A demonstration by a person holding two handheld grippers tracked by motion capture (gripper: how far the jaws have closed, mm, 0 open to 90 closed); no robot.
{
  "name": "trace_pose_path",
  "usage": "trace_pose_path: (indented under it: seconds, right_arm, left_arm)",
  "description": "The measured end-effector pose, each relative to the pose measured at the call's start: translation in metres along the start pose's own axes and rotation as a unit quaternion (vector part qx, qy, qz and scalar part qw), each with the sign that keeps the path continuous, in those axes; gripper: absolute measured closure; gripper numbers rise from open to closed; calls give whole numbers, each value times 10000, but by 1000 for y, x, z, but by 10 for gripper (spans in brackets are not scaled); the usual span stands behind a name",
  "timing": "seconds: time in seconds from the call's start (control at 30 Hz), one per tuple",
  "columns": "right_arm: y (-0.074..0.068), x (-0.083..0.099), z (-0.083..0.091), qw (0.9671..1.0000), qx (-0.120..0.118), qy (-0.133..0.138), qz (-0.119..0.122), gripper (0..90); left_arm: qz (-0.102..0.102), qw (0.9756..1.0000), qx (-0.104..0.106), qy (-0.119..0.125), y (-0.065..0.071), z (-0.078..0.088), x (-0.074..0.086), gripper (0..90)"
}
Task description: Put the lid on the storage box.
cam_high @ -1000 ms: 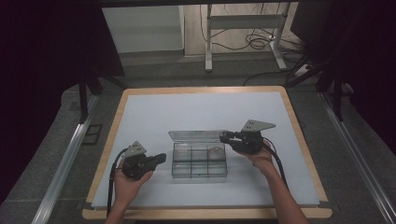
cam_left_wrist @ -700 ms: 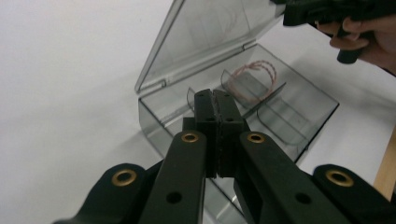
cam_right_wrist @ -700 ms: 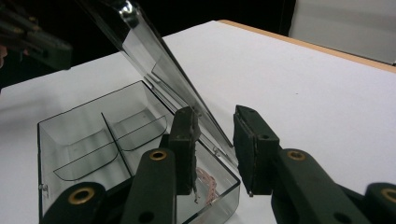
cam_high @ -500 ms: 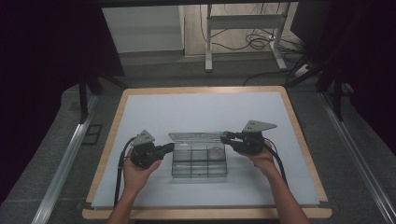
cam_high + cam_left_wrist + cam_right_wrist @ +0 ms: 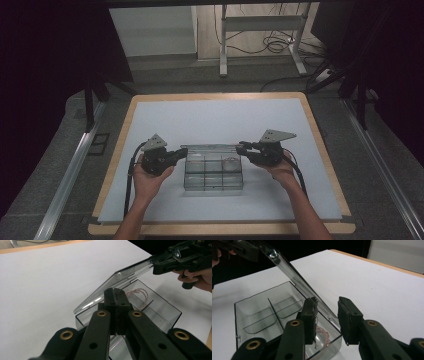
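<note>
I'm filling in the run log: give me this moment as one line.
left gripper: shut, at lid | right gripper: open, astride lid edge | box: lid raised, wire inside

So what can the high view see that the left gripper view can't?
High view: the whole table with its wooden rim, both forearms and a metal stand on the floor behind. Left gripper view: up close, a pinkish twisted wire lying in one compartment. Shared: the clear box, its raised lid, the shut left gripper and the right gripper at the lid's end.
</note>
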State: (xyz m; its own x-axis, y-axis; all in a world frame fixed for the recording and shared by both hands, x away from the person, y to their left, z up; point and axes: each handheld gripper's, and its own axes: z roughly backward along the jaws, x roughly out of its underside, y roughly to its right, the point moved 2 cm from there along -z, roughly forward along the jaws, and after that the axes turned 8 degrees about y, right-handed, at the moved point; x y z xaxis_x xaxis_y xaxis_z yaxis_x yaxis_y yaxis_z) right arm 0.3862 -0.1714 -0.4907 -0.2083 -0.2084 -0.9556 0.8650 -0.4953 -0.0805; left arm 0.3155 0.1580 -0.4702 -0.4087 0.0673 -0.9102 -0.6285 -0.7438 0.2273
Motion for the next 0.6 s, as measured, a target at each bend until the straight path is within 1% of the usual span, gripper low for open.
trace_pose_path:
  seconds: [0.27, 0.4, 0.6]
  right_arm:
    - [0, 0, 2, 10000, 6, 34, -12, 660]
    - [-1, 1, 4, 10000, 10, 58, -31, 622]
    - [-2, -1, 14, 9998, 40, 162, -75, 563]
  left_arm:
    - [1, 10000, 30, 4, 0, -1, -1, 900]
    - [-12, 10000, 56, 0, 1, -1, 0, 900]
    - [-30, 10000, 69, 0, 3, -1, 0, 900]
